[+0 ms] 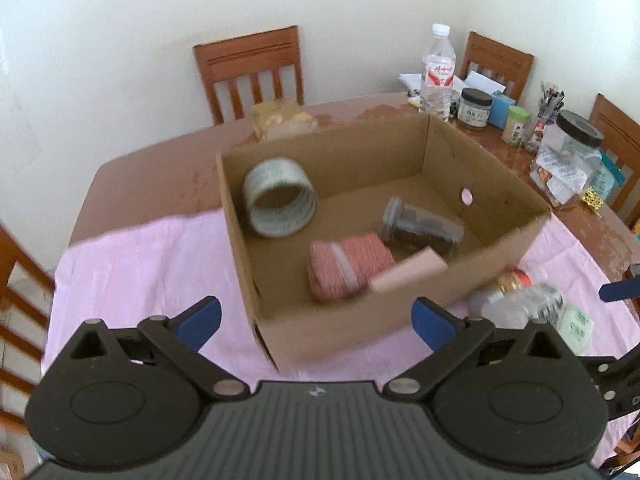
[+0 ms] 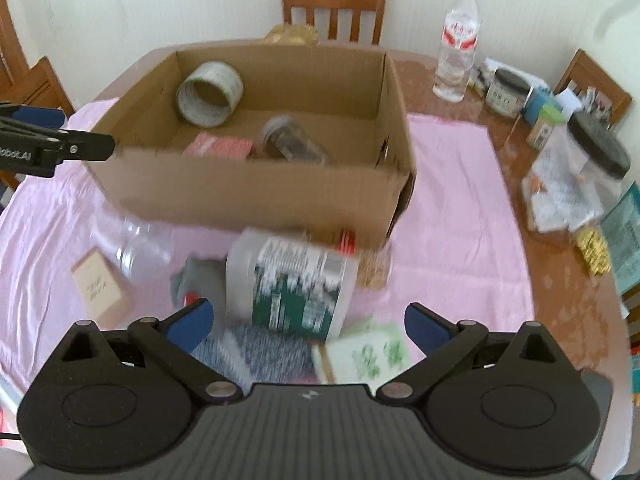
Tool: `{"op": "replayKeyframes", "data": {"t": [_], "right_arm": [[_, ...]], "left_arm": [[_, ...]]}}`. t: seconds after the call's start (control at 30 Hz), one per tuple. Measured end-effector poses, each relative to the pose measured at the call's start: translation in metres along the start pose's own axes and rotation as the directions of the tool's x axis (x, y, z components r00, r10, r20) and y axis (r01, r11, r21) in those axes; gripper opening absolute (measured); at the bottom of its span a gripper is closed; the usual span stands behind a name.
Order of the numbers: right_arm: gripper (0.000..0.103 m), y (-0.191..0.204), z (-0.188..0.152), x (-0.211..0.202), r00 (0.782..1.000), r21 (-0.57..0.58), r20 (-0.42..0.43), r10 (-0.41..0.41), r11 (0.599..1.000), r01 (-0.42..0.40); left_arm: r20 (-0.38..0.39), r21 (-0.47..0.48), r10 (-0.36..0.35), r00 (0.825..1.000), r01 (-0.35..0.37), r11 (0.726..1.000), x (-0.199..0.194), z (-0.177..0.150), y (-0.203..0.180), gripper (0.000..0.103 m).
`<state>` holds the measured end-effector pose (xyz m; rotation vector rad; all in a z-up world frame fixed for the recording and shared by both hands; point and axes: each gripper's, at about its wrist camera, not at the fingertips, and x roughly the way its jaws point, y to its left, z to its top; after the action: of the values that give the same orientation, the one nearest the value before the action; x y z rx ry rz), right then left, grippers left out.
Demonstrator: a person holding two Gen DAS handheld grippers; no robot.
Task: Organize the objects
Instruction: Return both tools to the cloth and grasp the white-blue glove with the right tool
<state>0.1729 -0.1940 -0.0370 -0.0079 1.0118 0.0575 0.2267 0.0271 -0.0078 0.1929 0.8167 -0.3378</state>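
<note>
An open cardboard box [image 1: 360, 320] stands on a pink cloth [image 1: 140, 264]. Inside lie a tape roll [image 1: 278, 196], a dark jar on its side [image 1: 420, 226], a pink knitted cloth [image 1: 348, 268] and a small pink box [image 1: 408, 276]. My left gripper [image 1: 316, 320] is open and empty, just before the box's near wall. My right gripper [image 2: 306, 322] is open and empty above a green-labelled plastic bottle [image 2: 292, 284] that lies in front of the box [image 2: 256, 196]. Beside the bottle lie a tan carton [image 2: 100, 284], a clear jar [image 2: 136, 248], a grey knit item [image 2: 260, 352] and a green-printed packet [image 2: 368, 356].
The brown table's [image 1: 160, 176] right side holds a water bottle [image 1: 438, 72], a black-lidded jar [image 1: 474, 108], a large clear jar with packets [image 1: 568, 156] and small containers. Wooden chairs [image 1: 252, 68] stand around the table. A yellow bag [image 1: 280, 118] lies behind the box.
</note>
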Motion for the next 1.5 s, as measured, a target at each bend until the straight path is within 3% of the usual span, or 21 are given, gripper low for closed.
{"op": "replayKeyframes", "data": {"t": [0.3, 0.57, 0.87, 1.17, 1.5], "right_arm": [[0.103, 0.006, -0.041, -0.003, 1.0, -0.056, -0.005, 0.029, 0.998, -0.029], [0.103, 0.007, -0.068, -0.002, 0.999, -0.077, -0.027, 0.043, 0.996, -0.045], [0.103, 0.011, -0.089, -0.01, 0.993, -0.023, -0.021, 0.116, 0.993, -0.117], [0.102, 0.042, -0.112, -0.002, 0.984, -0.127, -0.019, 0.175, 0.976, -0.176], [0.076, 0.055, -0.118, 0.009, 0.994, -0.206, -0.003, 0.109, 0.973, -0.107]], "left_arm": [[-0.057, -0.045, 0.104, 0.993, -0.107, 0.993, -0.012, -0.071, -0.029, 0.101], [-0.099, -0.07, 0.113, 0.989, -0.12, 0.99, -0.018, -0.105, -0.042, 0.101], [-0.101, -0.016, 0.02, 0.995, -0.022, 1.0, -0.016, -0.115, -0.048, 0.101], [-0.109, 0.073, -0.043, 0.993, 0.051, 0.996, -0.014, -0.12, -0.053, 0.101], [-0.105, 0.201, -0.12, 0.987, 0.139, 0.97, -0.012, -0.117, -0.064, 0.101]]}}
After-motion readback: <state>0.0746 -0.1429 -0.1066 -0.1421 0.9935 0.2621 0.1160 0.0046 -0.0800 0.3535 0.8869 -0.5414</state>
